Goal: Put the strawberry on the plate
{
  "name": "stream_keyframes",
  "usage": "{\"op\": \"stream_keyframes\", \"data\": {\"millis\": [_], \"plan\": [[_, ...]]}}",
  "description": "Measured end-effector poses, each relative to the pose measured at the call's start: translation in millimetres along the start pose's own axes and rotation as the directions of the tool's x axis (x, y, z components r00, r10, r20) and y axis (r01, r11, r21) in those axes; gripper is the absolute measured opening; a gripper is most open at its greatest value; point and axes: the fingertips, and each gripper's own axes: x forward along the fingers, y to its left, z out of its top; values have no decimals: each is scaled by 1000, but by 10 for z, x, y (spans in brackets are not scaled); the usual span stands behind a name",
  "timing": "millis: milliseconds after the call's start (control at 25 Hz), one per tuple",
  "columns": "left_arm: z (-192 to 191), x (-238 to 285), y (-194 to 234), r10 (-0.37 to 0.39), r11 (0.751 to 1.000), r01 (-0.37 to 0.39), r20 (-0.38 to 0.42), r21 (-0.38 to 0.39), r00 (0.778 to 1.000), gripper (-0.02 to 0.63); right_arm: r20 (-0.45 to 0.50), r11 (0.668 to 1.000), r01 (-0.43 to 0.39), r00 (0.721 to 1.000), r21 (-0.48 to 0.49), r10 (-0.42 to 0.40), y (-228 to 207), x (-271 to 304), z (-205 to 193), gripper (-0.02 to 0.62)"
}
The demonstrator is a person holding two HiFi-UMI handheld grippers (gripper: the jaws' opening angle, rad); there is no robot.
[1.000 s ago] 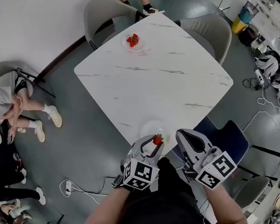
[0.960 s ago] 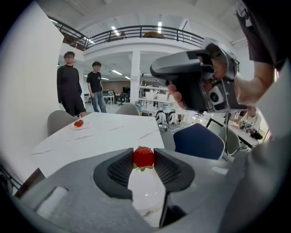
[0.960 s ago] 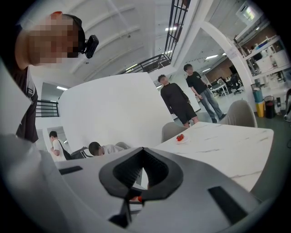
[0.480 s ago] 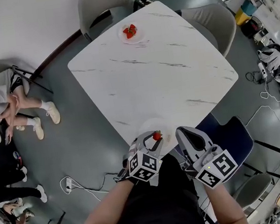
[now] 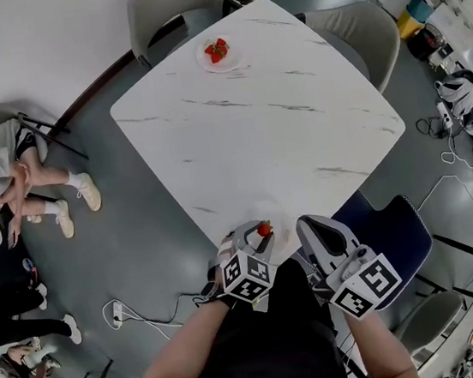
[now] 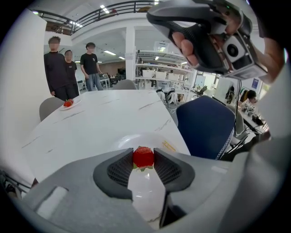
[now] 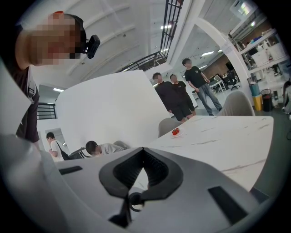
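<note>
**Left gripper** [image 5: 260, 234]: my jaws are narrowed onto a single strawberry [image 6: 143, 156]. It is pinched between the two ribbed pads [image 6: 119, 169], red body outward and green leaves toward me.

**Strawberry, location:** at my jaw tips, over the empty white plate [image 6: 125, 139] at the near edge of the marble table [image 5: 263, 128]. I cannot tell whether the fruit touches the plate or hangs just above it.

**Right gripper** [image 7: 143, 152]: my jaws are together at the tips with nothing between them. It is held just beside the left one, off the table's near edge and above the blue chair [image 5: 394, 236].

**Second plate** [image 5: 222, 63]: at the far corner of the table, well apart from me, carrying several strawberries [image 5: 218, 51].

**Surroundings:** people stand beyond the far corner, and one person sits on the floor to my left.

**Step in hand (my judgement):** the set-down, with only the release left to do.

**Hazards (my judgement):**
- Letting go too high. The fruit is rounded, so it could bounce or roll over the shallow rim, and the table edge is right beside this plate.
- Squeezing harder. The soft flesh would bruise or split against the ribbing.
- Opening too little. The fruit may cling to one pad and drag off the plate as I pull back.
- Withdrawing carelessly. My jaw could catch the rim and push the plate toward the edge.
</note>
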Motion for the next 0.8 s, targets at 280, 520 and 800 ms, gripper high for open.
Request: {"op": "stream_keyframes", "data": {"millis": [280, 520, 800], "plan": [[-70, 80, -6, -5, 999, 7, -50, 39, 999, 146, 5, 1000, 9, 1000, 11, -9, -16, -15, -43, 3], [-99, 128, -5, -29, 999, 32, -71, 40, 997, 146, 2, 1000, 14, 1000, 13, -14, -33, -5, -17, 3], [-46, -26, 35, -21, 1000, 21, -51, -4, 998, 147, -8, 1000, 4, 1000, 13, -4, 25, -25, 44, 3]]}}
